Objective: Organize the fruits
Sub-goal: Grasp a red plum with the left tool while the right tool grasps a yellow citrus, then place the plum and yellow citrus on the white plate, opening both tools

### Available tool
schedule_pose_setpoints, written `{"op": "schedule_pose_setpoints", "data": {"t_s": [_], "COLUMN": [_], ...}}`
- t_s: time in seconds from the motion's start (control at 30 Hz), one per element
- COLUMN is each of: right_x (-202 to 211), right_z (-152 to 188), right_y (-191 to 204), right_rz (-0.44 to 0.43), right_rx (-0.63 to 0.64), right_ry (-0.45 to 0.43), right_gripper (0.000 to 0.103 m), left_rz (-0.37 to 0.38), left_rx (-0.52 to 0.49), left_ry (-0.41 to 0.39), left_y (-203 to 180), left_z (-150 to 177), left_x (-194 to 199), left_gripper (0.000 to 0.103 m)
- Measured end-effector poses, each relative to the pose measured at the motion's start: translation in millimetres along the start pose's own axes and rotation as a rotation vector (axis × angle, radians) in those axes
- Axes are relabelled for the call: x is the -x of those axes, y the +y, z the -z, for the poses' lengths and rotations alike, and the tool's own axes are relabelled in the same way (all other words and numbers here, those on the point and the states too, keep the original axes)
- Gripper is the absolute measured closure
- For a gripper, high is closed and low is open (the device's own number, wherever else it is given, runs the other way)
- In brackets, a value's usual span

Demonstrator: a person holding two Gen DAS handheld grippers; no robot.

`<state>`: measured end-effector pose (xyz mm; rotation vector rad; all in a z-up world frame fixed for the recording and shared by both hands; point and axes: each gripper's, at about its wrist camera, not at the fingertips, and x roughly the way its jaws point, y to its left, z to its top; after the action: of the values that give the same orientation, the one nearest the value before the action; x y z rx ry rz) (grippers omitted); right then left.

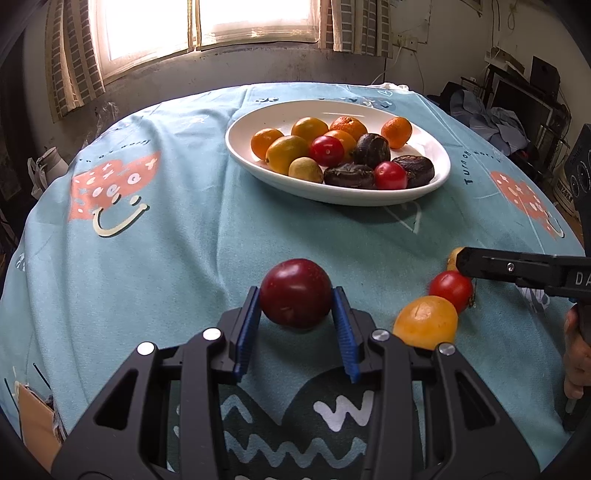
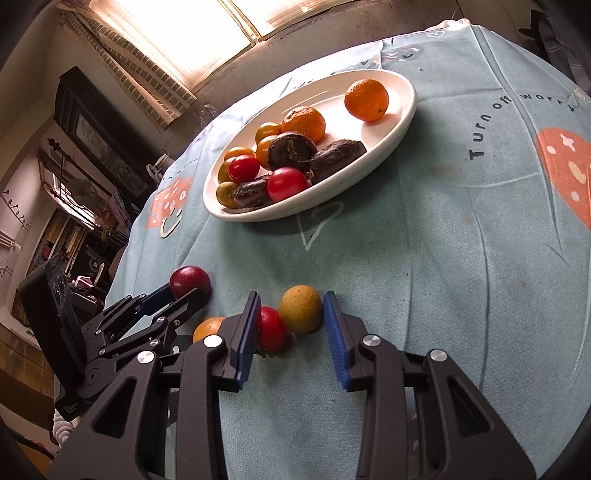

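Observation:
A dark red plum (image 1: 295,292) lies on the tablecloth between the blue pads of my left gripper (image 1: 296,295); the pads touch or nearly touch its sides. It also shows in the right wrist view (image 2: 189,281). My right gripper (image 2: 290,300) is open around a small yellow-brown fruit (image 2: 300,308), with a red tomato (image 2: 272,333) by its left finger. An orange fruit (image 1: 425,322) lies beside the tomato (image 1: 450,290). A white oval plate (image 1: 437,177) farther back holds several oranges, tomatoes and dark fruits.
The table wears a light blue patterned cloth (image 1: 184,258) that curves down at its edges. A window with curtains (image 1: 207,26) is behind it. Room clutter stands at the far right (image 1: 517,110). A hand holds the right gripper's handle (image 1: 576,354).

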<state>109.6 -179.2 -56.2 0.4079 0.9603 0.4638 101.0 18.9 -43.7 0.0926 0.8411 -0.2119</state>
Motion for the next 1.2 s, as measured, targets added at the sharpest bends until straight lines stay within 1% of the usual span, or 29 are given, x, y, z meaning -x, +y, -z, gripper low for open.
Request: {"op": "schedule_pose_setpoints", "data": {"t_s": [0.07,0.13,0.23,0.3,0.33,0.5,0.57,0.7,0.83,0.93,1.0,1.07,1.13,1.2], "right_x": [-2.1,-3.9,-6.8,-6.6,-6.7,-6.0,-3.4,13.9,13.4,15.5,26.4,47.9,69.5,81.0], "right_z": [-0.9,-2.5,-4.2,-4.9,-4.8,-1.7,-2.3,-5.0,-5.8,-6.7,-9.0,-13.0,-20.7,-35.1], "right_y": [-1.6,-7.1,-19.7,-24.3,-24.1,-7.6,-7.0,-4.7,-6.3,-8.7,-8.4,-3.2,5.3,15.5], "right_rz": [-0.013,-0.033,-0.096,-0.116,-0.109,-0.034,-0.032,-0.002,0.003,0.003,0.009,0.024,0.051,0.079], "right_rx": [-0.015,-0.05,-0.142,-0.173,-0.171,-0.067,-0.06,-0.025,-0.025,-0.034,-0.03,-0.001,0.034,0.071], "right_ry": [0.002,0.012,0.035,0.04,0.039,0.012,0.001,-0.073,-0.072,-0.077,-0.12,-0.21,-0.301,-0.344], "right_gripper": [0.068,0.071,0.072,0.073,0.076,0.077,0.078,0.078,0.078,0.078,0.078,0.078,0.078,0.078], "left_rz": [-0.001,0.001,0.006,0.007,0.006,0.008,0.015,0.037,0.045,0.016,0.021,0.026,0.05,0.042], "left_rx": [-0.002,0.0,0.005,0.005,0.003,0.002,0.003,0.019,0.037,0.032,0.036,0.055,0.069,0.068], "left_ry": [-0.001,-0.001,0.0,0.001,0.002,0.028,0.027,0.025,0.016,-0.033,-0.08,-0.129,-0.157,-0.18], "left_y": [0.0,0.2,0.4,0.4,0.5,-0.4,-0.1,1.3,3.1,3.3,3.3,2.8,1.7,-1.0], "left_z": [0.1,0.0,-0.3,-0.2,0.0,0.1,0.3,-0.4,-1.3,-3.1,-7.6,-18.0,-36.1,-59.6], "left_x": [0.2,0.1,-0.7,-1.4,-1.4,-7.4,-7.3,-7.2,-6.1,4.3,18.0,33.1,43.6,48.9], "left_gripper": [0.063,0.063,0.063,0.063,0.063,0.063,0.063,0.064,0.064,0.064,0.064,0.064,0.064,0.064]}}
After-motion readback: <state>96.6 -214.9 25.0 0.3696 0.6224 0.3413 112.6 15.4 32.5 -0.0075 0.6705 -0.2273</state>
